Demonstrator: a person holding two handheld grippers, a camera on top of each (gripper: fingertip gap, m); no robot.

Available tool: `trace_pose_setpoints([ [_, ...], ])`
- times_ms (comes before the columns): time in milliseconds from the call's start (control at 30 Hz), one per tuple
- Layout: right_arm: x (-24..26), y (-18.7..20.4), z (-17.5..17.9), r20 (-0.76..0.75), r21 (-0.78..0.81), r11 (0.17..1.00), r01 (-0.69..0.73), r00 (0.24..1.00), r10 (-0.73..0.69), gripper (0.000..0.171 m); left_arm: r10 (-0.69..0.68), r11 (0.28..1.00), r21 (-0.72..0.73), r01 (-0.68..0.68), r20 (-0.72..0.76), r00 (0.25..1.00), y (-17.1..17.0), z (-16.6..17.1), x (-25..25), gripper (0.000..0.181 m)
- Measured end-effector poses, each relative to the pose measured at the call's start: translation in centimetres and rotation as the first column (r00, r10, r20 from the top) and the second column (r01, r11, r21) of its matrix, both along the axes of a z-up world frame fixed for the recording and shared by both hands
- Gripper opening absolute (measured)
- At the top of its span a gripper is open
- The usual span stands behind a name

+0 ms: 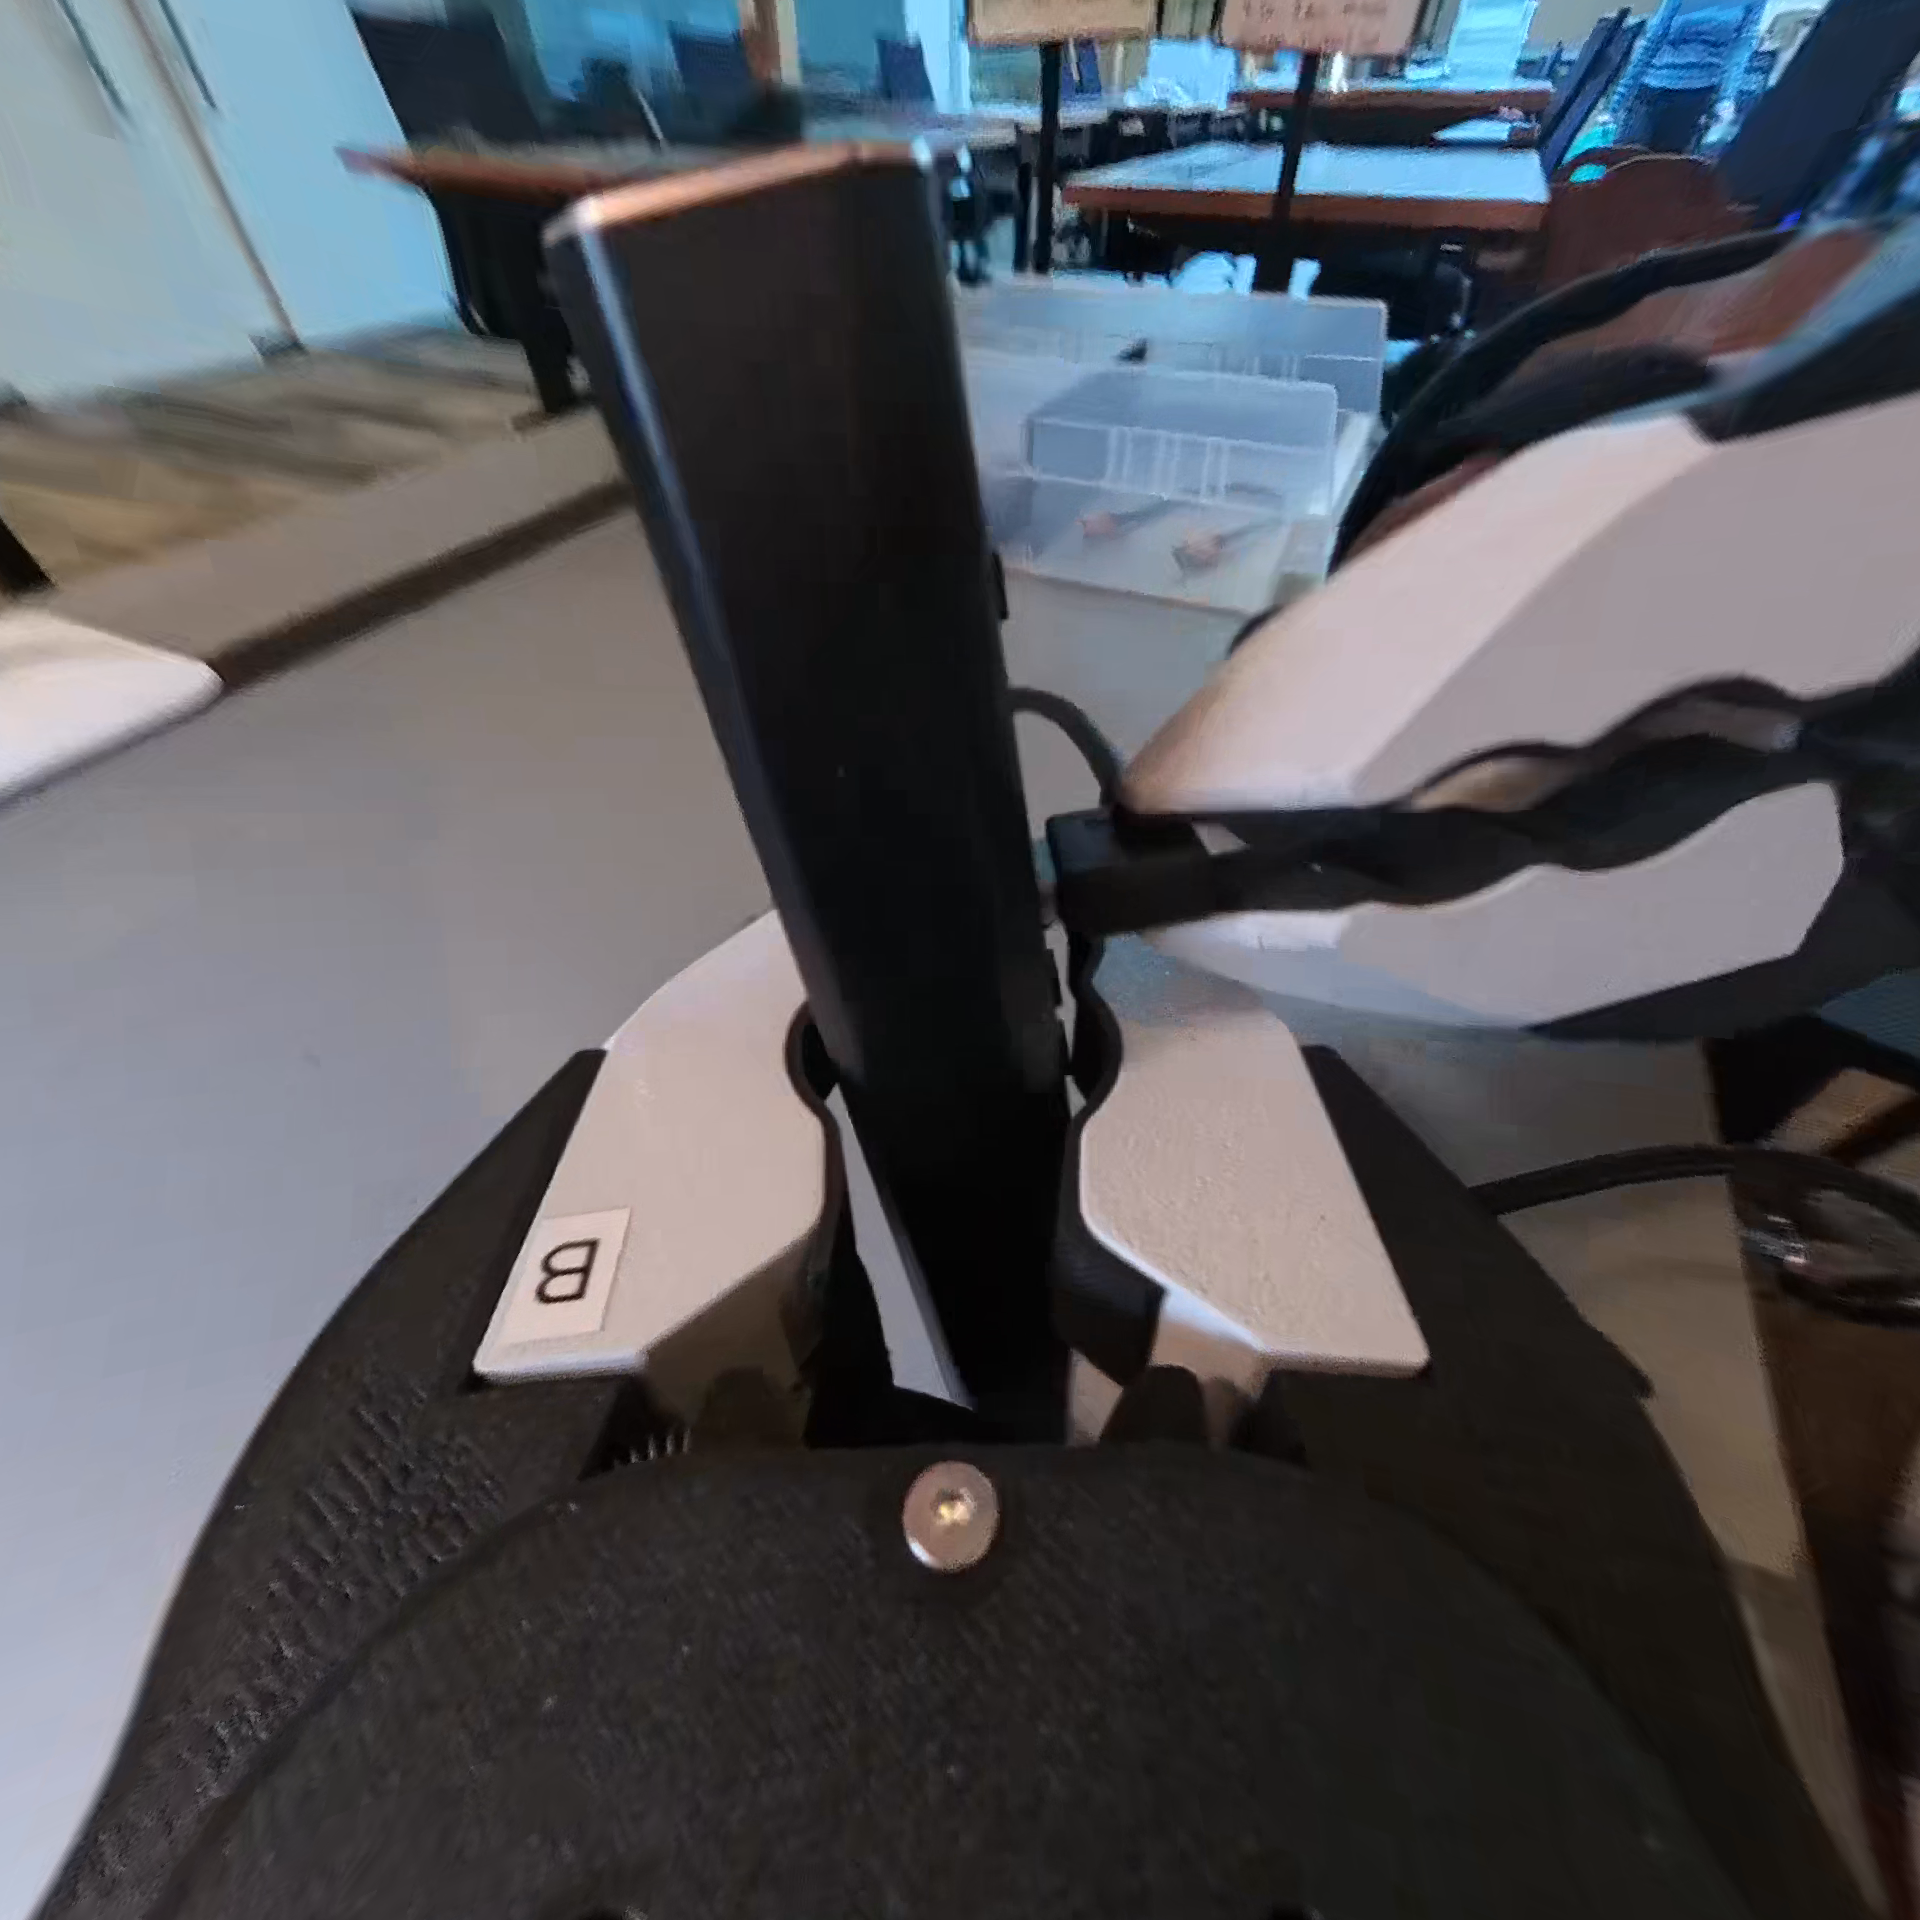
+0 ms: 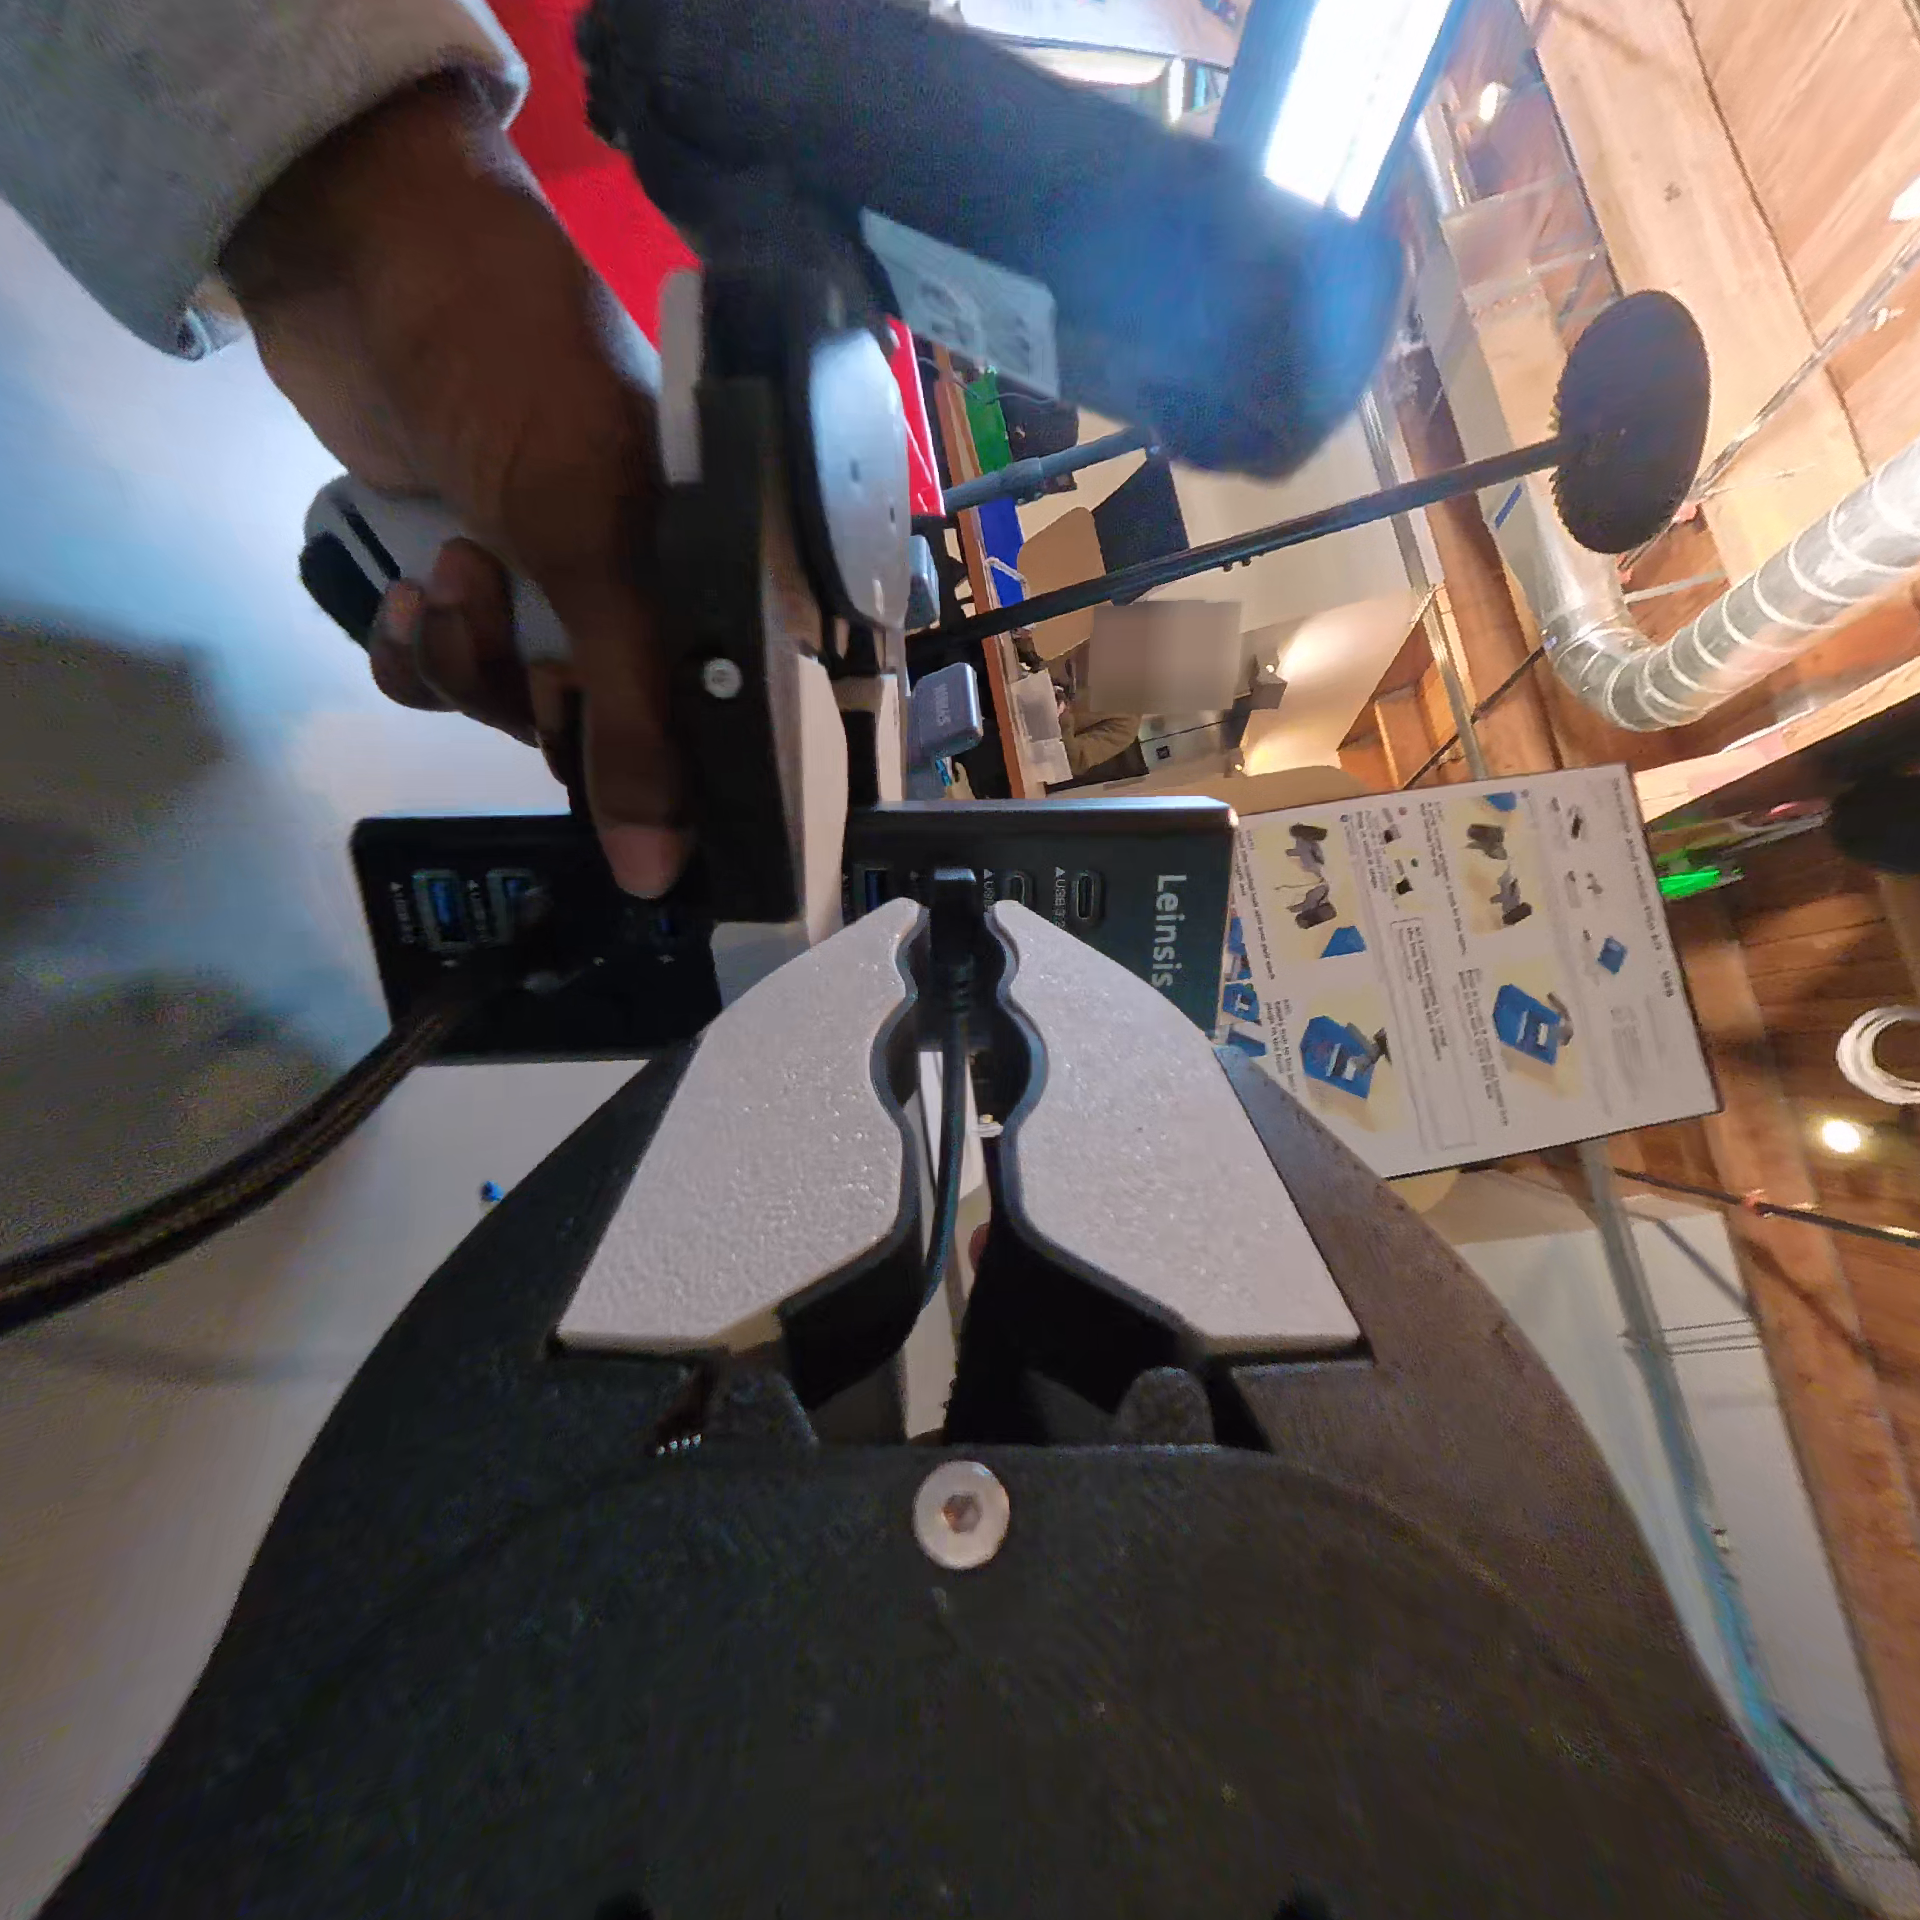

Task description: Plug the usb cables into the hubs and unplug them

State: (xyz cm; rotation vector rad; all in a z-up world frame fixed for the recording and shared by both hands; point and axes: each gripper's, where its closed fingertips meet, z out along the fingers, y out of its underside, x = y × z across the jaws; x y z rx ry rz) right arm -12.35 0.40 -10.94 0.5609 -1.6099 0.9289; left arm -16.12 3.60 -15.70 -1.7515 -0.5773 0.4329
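Your left gripper (image 1: 940,1023) has its two white fingers clamped on the lower end of the long black rectangular USB hub (image 1: 800,582), which stands nearly upright above the grey table top (image 1: 364,883), leaning a little to the left. Your right gripper (image 1: 1164,868) comes in from the right side, its white fingers pinching the small black USB plug (image 1: 1107,868) right against the hub's port edge; how far the plug sits in the port you cannot tell from here.

In the right wrist view, the right gripper (image 2: 956,935) holds that black plug (image 2: 953,925) with its thin black cable (image 2: 945,1143) running back between the fingers, the plug tip touching the row of ports on the hub (image 2: 1039,883). Your bare hand (image 2: 499,499) grips the left gripper's handle in front of the hub. A thick braided dark cable (image 2: 208,1205) leaves the hub's far end. A clear plastic bin (image 1: 1174,447) sits farther back on the table.
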Motion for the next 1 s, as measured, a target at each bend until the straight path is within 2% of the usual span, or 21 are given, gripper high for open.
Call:
trace_pose_setpoints([
  [33,0.0,-0.1,-0.1,-0.02,0.008,1.0,0.005,1.0,-0.005,0.008,-0.008,1.0,0.006,0.008,0.038,0.999,0.1,-0.3,0.0,0.047],
  [133,0.0,-0.3,0.3,-0.062,-0.007,1.0,0.013,0.998,-0.013,0.008,-0.02,0.999,0.05,0.017,0.054,0.998,-0.1,0.2,0.2,0.048],
  [200,0.1,-0.4,0.7,-0.094,-0.009,1.0,0.006,0.996,-0.007,0.008,-0.054,0.993,0.107,0.041,0.12,0.991,-0.1,0.3,0.4,0.048],
  [300,0.3,-0.3,1.3,-0.157,-0.005,1.0,0.003,0.988,-0.004,0.008,-0.172,0.978,0.151,0.146,0.183,0.968,0.4,0.1,1.6,0.049],
  [433,0.6,-0.3,2.0,-0.167,-0.017,1.0,-0.007,0.986,0.004,0.008,-0.095,0.988,0.129,0.082,0.092,0.991,0.2,0.6,0.9,0.032],
  [600,0.7,-0.2,2.2,-0.158,-0.024,0.999,-0.028,0.987,0.023,0.009,-0.03,0.995,0.098,0.027,0.027,0.999,0.1,0.9,0.6,0.031],
  [733,0.5,-0.1,2.0,-0.073,-0.053,0.998,-0.027,0.997,0.023,0.021,-0.011,0.997,0.075,0.009,0.024,1.0,0.0,0.7,0.5,0.03],
  [833,0.0,-0.1,1.5,-0.036,-0.011,1.0,0.001,0.999,-0.002,0.03,0.003,0.999,0.039,-0.004,0.014,1.0,-0.1,0.3,0.4,0.03],
  [1000,-0.3,-0.3,1.3,-0.137,0.041,0.999,0.019,0.99,-0.013,0.012,0.026,1.0,0.008,-0.026,0.002,1.0,-0.2,0.1,0.1,0.03],
])
